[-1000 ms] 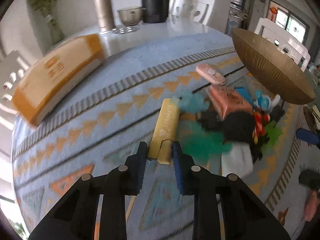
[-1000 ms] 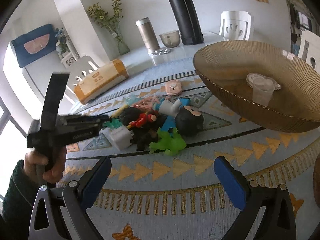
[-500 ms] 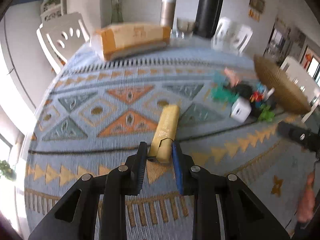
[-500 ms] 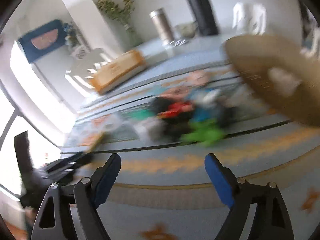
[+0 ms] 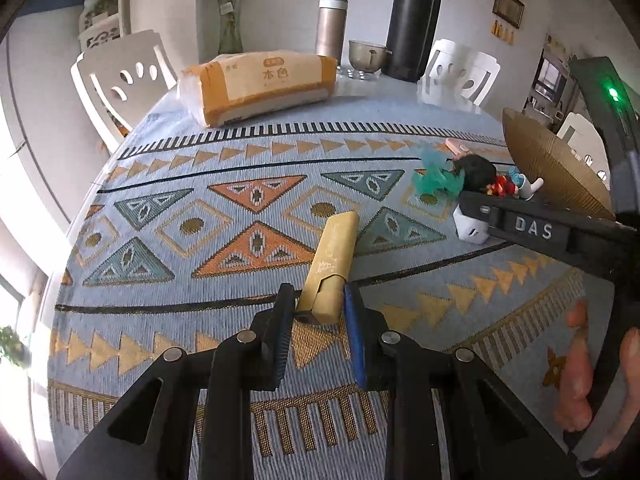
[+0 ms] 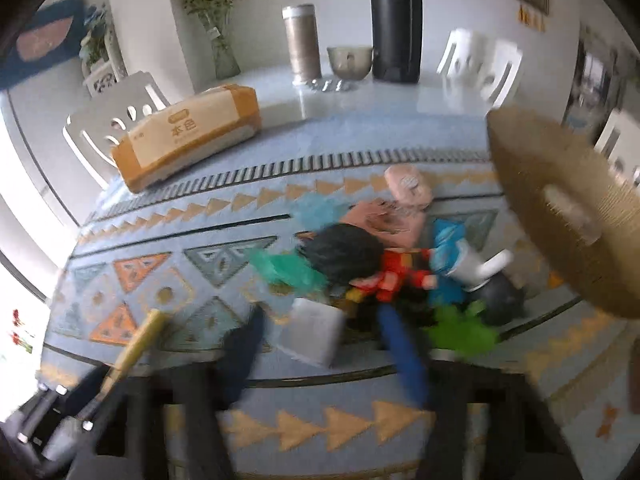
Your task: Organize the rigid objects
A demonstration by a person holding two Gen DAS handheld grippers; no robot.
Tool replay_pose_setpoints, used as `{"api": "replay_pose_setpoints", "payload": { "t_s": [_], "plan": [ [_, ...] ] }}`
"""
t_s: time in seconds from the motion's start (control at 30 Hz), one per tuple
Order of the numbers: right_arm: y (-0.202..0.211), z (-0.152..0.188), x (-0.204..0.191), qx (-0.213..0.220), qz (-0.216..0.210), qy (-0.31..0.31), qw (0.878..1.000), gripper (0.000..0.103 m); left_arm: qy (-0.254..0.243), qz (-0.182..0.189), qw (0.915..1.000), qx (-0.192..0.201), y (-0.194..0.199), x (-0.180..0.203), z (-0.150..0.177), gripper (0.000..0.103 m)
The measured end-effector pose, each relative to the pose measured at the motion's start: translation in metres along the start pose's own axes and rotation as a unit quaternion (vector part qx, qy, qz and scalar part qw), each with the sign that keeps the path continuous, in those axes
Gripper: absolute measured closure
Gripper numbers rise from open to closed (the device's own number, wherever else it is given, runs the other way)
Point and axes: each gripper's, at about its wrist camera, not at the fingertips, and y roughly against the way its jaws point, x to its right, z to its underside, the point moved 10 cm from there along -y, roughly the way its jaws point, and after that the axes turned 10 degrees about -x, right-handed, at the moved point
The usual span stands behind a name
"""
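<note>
My left gripper (image 5: 318, 322) is shut on a long yellow box (image 5: 334, 256) and holds it over the patterned cloth at the table's left; the box also shows in the right wrist view (image 6: 136, 348). My right gripper (image 6: 326, 350) is open, blurred, with its fingers on either side of a white cube (image 6: 314, 334) at the near edge of a toy pile. The pile holds a black-haired red figure (image 6: 372, 268), a green toy (image 6: 460, 330), a teal toy (image 6: 288, 268) and pink items (image 6: 408, 184). A brown woven bowl (image 6: 560, 208) holds a clear cup.
A wrapped orange tissue pack (image 5: 260, 84) lies at the far left. A steel flask (image 5: 331, 28), a small bowl (image 5: 366, 56) and a black thermos (image 5: 414, 24) stand at the back. White chairs (image 5: 120, 80) ring the table.
My left gripper has carried the yellow box away from the pile toward the table's left. My right gripper has swung in and dropped to the white cube at the pile's edge.
</note>
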Motion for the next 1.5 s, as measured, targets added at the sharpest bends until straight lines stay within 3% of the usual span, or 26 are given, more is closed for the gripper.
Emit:
{"api": "replay_pose_setpoints", "payload": {
  "t_s": [0.07,0.23,0.47,0.8,1.1,1.27,1.37,1.5],
  "plan": [
    [-0.001,0.004,0.000,-0.008,-0.033,0.001,0.999,0.076,-0.003,-0.004,1.0000,-0.001,-0.001,0.001,0.000,0.081],
    [0.020,0.030,0.004,-0.012,-0.062,0.033,0.997,0.077,-0.006,-0.008,0.9999,-0.005,-0.003,0.001,0.000,0.081],
    [0.035,0.071,0.025,-0.011,-0.063,0.064,0.996,0.076,-0.013,-0.021,0.9996,-0.012,-0.007,0.002,0.001,0.081],
    [0.035,0.076,0.029,0.006,-0.044,0.077,0.996,0.076,-0.016,-0.041,0.9989,-0.015,-0.008,0.001,0.002,0.080],
    [0.036,0.074,0.037,0.000,-0.094,0.046,0.994,0.075,-0.017,-0.046,0.9987,-0.015,-0.008,0.001,0.002,0.079],
    [0.036,0.075,0.033,0.000,-0.096,0.049,0.994,0.074,-0.017,-0.046,0.9987,-0.015,-0.008,0.001,0.002,0.079],
    [0.035,0.076,0.032,-0.001,-0.092,0.054,0.994,0.071,-0.017,-0.046,0.9987,-0.015,-0.008,0.001,0.002,0.079],
    [0.036,0.075,0.033,0.003,-0.088,0.054,0.995,0.053,-0.017,-0.046,0.9987,-0.015,-0.008,0.001,0.002,0.079]
  ]
}}
